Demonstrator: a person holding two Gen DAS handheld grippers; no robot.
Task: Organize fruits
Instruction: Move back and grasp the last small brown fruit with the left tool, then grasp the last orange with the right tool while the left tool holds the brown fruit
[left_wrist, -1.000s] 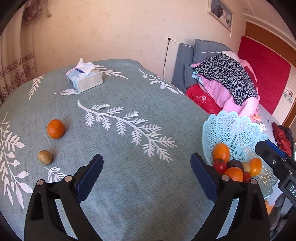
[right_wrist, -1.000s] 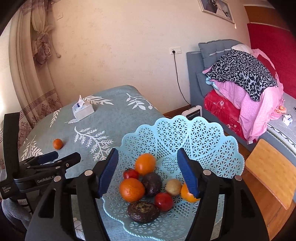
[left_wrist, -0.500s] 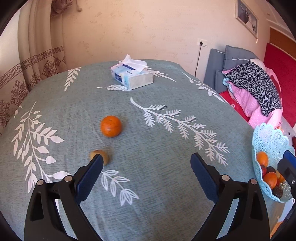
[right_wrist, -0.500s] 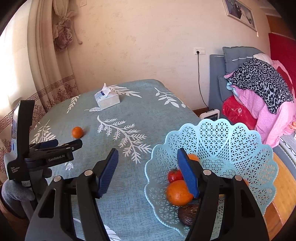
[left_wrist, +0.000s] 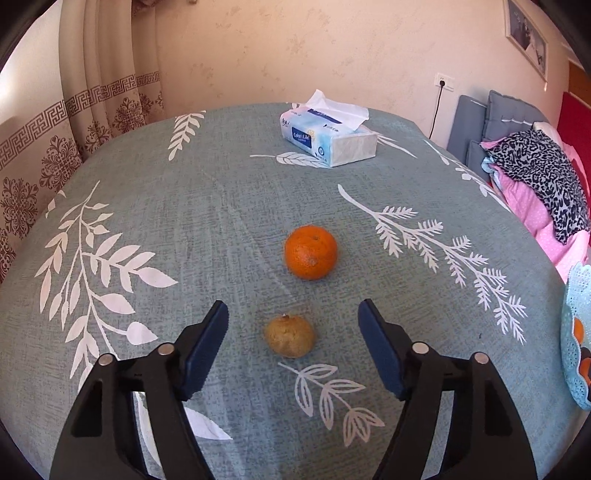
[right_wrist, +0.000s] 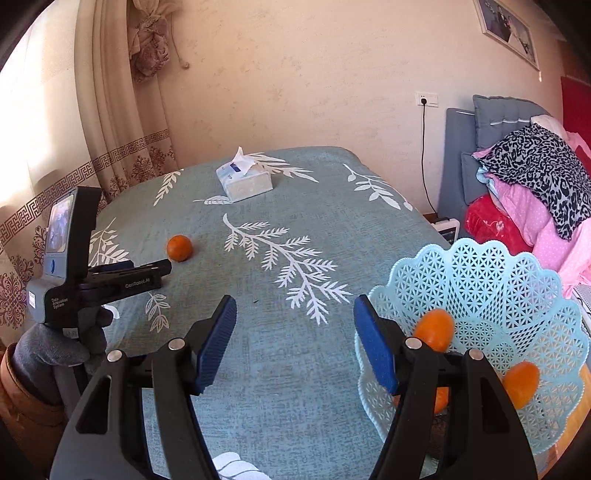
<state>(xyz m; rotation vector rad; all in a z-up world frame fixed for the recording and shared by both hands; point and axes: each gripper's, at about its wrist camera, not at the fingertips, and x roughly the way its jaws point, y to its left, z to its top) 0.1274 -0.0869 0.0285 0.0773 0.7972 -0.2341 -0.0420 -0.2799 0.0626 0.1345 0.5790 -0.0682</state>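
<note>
My left gripper (left_wrist: 291, 332) has swung away from the basket (right_wrist: 517, 295) and its jaws have just been narrowing – unclenched, the small brown fruit (left_wrist: 290, 336) on the tablecloth (left_wrist: 221, 229) between them untouched – so I reckon it goes in next

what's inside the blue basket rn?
Right wrist view: the blue basket holds at least three orange fruits. The right gripper's finger covers the basket's lower left, so any others stay hidden.

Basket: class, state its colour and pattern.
Light blue basket with an openwork lattice; right wrist view shows it best.
</note>
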